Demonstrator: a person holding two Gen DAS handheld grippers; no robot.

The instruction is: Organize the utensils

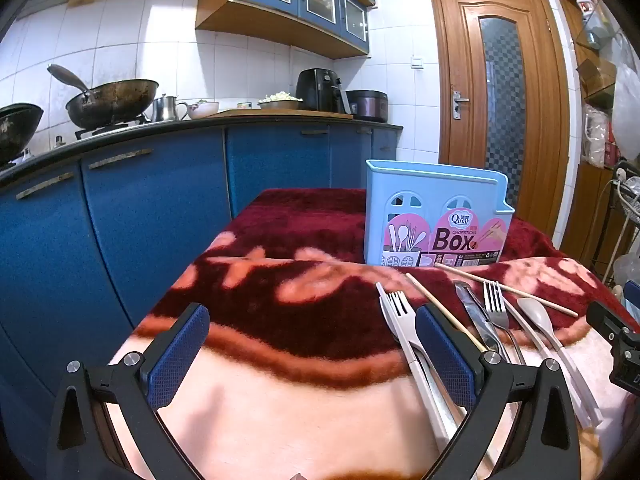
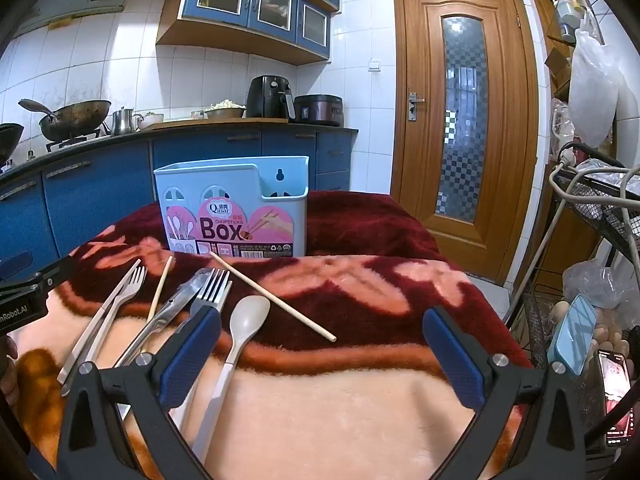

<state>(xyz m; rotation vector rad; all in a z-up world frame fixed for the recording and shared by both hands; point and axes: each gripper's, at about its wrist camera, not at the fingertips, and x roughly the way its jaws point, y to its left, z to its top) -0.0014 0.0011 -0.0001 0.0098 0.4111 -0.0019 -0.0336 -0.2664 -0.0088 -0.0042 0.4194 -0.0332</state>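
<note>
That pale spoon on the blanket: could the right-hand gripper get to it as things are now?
Probably yes. The right gripper is open and empty, and the spoon lies uncovered just beside its left finger. The metal fork lies close, so a careless grab might catch it too.

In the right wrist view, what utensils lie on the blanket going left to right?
Beige plastic knife → beige plastic fork → short chopstick → metal knife → metal fork → beige spoon → long chopstick.

Two chopsticks (image 2: 272, 298), two forks (image 2: 212, 286), one spoon (image 2: 248, 314), one knife (image 2: 176, 304), one box (image 2: 232, 212).
</note>
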